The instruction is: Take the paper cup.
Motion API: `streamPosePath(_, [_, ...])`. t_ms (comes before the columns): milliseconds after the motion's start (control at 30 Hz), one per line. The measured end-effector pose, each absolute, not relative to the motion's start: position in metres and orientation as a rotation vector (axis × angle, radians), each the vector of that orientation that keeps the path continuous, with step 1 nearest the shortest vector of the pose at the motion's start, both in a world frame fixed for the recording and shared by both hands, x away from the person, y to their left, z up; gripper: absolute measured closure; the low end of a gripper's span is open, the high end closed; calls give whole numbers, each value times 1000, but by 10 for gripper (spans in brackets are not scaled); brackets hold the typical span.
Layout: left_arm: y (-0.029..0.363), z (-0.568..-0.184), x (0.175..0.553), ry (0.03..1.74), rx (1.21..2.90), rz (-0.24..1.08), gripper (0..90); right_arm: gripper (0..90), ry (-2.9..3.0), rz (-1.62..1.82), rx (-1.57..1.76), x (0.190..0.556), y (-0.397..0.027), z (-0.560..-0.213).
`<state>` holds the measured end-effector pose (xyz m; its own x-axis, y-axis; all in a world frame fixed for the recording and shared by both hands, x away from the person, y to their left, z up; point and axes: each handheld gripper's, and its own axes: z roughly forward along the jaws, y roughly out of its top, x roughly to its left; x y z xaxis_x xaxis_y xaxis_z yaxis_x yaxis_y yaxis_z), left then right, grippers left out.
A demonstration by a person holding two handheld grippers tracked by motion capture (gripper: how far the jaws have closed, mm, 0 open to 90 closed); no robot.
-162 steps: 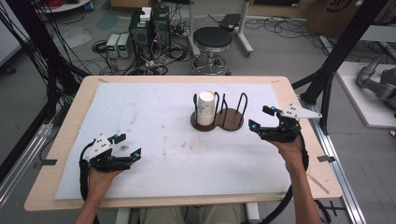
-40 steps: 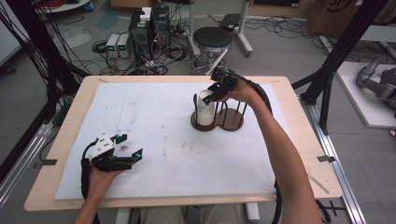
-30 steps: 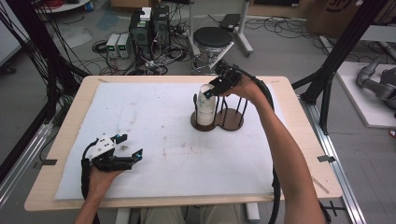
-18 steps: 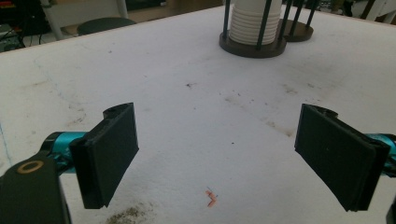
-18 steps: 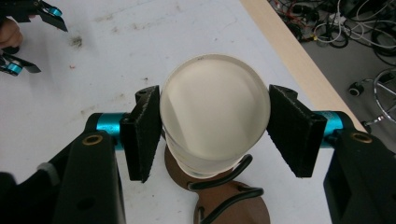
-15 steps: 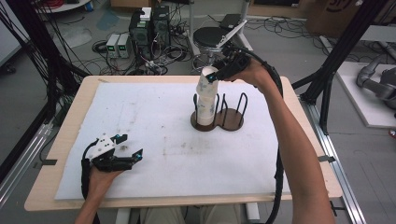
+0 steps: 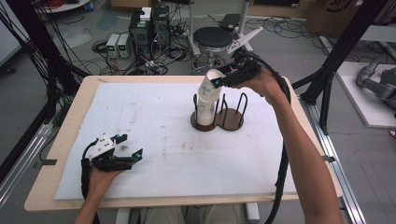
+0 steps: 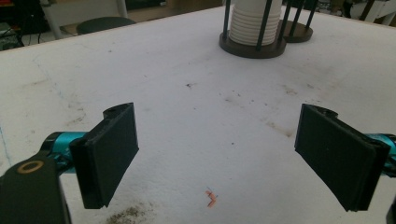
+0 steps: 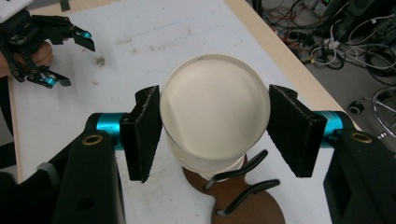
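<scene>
The right gripper (image 7: 219,82) is gripping the top white cup (image 9: 215,112) between its fingers (image 9: 142,133), holding it tilted above the cup stack (image 7: 204,108) sitting in the wire holder (image 7: 232,119) at the far middle of the desk (image 7: 70,186). The left gripper (image 7: 127,148) is resting at the near left, fingers (image 8: 109,151) spread wide (nothing between them).

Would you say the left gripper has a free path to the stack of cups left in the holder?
Probably yes: the left gripper is open, and only bare white mat lies between it and the cup stack, though the holder's rods partly fence it.
</scene>
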<state>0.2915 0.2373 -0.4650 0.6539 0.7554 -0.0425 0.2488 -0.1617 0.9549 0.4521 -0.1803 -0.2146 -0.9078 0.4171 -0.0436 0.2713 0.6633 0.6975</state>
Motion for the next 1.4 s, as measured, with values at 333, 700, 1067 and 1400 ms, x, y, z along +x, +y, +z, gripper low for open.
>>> streamPosePath(333, [237,-465,292,819,1720,546,132,384,2567,1261,541,392,-208,-238])
streamPosePath(700, [237,-465,291,811,1718,550,132,384,2464,1422,534,341,-220,-286])
streamPosePath(1067, [237,-465,291,813,1718,551,132,384,2408,1496,544,316,-205,-333])
streamPosePath(1400, [237,-465,291,814,1719,553,132,384,2349,1600,527,307,-202,-352])
